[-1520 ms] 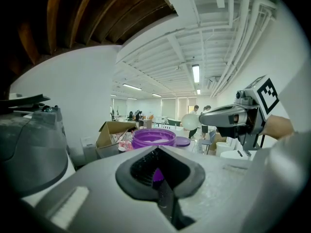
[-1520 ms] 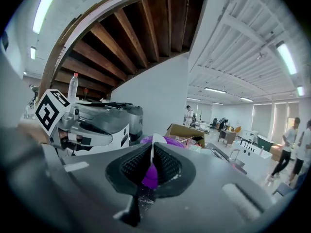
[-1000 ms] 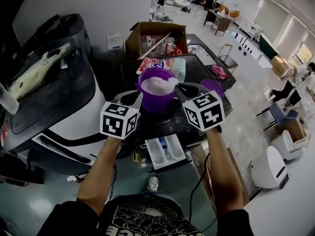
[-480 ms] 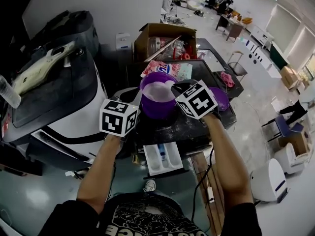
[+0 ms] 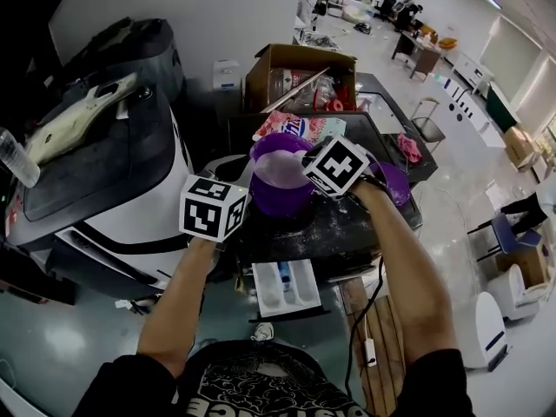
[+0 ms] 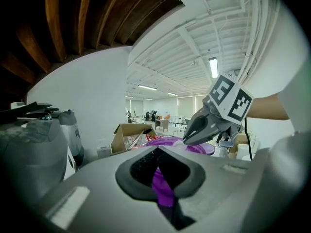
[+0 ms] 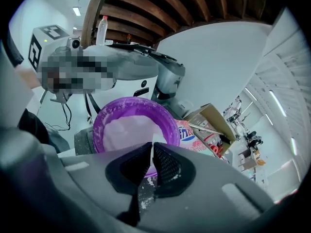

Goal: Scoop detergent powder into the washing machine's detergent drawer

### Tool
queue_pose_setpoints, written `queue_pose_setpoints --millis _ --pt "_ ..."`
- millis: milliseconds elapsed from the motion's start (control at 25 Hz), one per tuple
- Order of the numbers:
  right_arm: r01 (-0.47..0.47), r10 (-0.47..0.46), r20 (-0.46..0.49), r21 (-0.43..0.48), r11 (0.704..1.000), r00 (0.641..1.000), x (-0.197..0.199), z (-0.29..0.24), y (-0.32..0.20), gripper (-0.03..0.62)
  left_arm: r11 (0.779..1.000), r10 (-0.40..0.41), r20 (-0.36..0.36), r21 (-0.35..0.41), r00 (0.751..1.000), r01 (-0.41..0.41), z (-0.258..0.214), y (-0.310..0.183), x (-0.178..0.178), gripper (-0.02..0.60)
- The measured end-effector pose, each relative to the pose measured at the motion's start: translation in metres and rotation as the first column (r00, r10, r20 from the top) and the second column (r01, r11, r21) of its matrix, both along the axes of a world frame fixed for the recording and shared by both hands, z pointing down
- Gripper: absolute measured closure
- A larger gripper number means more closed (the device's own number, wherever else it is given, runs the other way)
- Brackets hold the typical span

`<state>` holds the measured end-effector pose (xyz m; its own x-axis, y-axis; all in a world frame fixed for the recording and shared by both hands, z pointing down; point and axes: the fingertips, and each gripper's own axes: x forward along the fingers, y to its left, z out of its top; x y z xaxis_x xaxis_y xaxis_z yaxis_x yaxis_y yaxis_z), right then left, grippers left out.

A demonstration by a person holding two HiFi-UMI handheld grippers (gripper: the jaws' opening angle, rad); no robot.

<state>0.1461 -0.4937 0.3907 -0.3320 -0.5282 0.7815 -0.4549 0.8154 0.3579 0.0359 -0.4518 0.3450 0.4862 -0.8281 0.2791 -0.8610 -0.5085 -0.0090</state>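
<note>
Purple tub [image 5: 280, 200] fronts detergent bag [image 5: 301, 129] and cardboard box [image 5: 295, 62].

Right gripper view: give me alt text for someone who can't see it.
The right hand-held gripper pinches a thin white strip over a purple tub of white powder. Behind it lie a detergent bag and an open cardboard box.

Upright purple tub [image 5: 278, 201] of white powder [image 5: 280, 173], scoop [image 7: 152, 147] perhaps at rim; white drawer [image 5: 300, 289] open below.
</note>
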Motion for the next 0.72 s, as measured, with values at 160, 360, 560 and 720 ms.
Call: queue_pose_setpoints --millis 160,360,560,720 --pt "0.000 -0.003 -0.077 -0.038 0.999 0.997 -0.001 0.009 -0.005 0.559 1.000 -0.002 0.007 -0.004 1.000 0.002 0.002 -0.002 0.001 0.581" --pt "-0.008 -0.007 -0.186 -0.080 0.997 0.982 0.002 0.018 -0.008 0.559 1.000 -0.007 0.006 -0.007 1.000 0.007 0.004 -0.003 -0.001 0.581" --pt "-0.029 -0.007 -0.247 -0.145 0.989 0.969 -0.001 0.027 -0.006 0.559 1.000 0.007 0.012 -0.013 1.000 -0.007 0.008 -0.002 -0.003 0.581" --pt "-0.071 0.015 -0.261 -0.209 0.975 0.965 -0.004 0.033 -0.004 0.559 1.000 0.025 0.004 -0.018 1.000 -0.025 0.011 -0.004 -0.006 0.581"
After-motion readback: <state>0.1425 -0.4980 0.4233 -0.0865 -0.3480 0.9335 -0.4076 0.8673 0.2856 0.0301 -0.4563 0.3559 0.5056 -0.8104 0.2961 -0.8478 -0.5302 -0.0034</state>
